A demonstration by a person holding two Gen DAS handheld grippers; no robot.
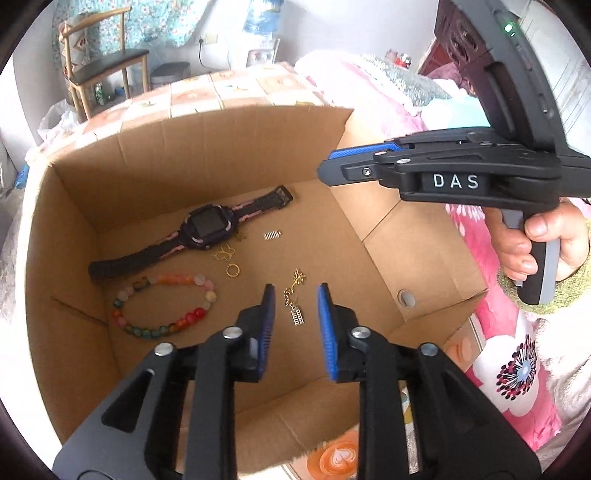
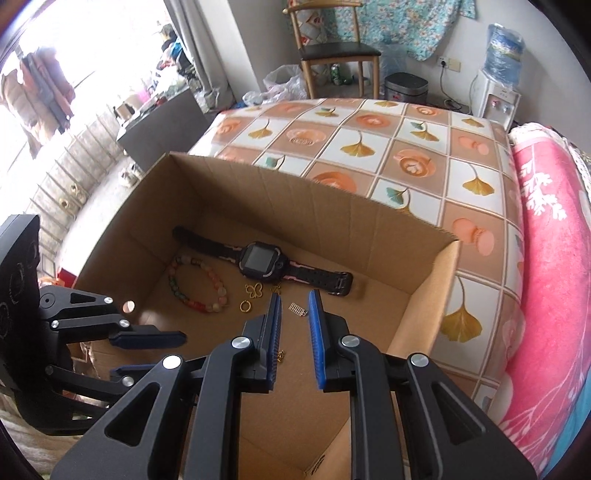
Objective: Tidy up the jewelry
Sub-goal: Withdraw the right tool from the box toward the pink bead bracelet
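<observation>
Setting: domestic room is showing a wooden chair with a dark seat (image 2: 338, 51), a white water dispenser (image 2: 496, 99) and a pink floral blanket (image 2: 546, 258); an open brown cardboard box (image 1: 184, 155) is sitting on a counter covered in an orange-and-white tiled cloth with ginkgo leaves (image 2: 388, 147).
Box contents: a black smartwatch with a pink-lined strap (image 1: 201, 225) is lying along the far wall; a bracelet of multicoloured round beads (image 1: 162, 304) is resting just in front of it; a gold butterfly-shaped charm (image 1: 223, 253), a small gold ring (image 1: 232, 270), a short silver coiled piece (image 1: 272, 235) and a gold chain with a small silver grid pendant (image 1: 293, 299) are lying loose on the floor of the box, close together but not sorted.
Left gripper (image 1: 295, 310): its blue-padded fingers are standing apart and holding nothing, hovering over the box with the gold chain showing between them.
Right gripper (image 2: 293, 321): its fingers are likewise parted and empty, pointing down into the box near the silver pendant; a person's hand (image 1: 539, 240) is gripping its handle.
Progress: by my judgement, collection is appearing largely done, as all jewellery in view is lying inside the box and none is showing on the cloth. Arrangement within the box is looking unfinished; the small gold pieces are lying scattered.
Remaining: likely tidying or grouping of the small items, starting with the chain.
Markings: white letters "DAS" are reading clearly on the side of the right gripper. A green indicator light (image 1: 509, 27) is glowing on its body. No legible writing is showing on the watch or the box.
</observation>
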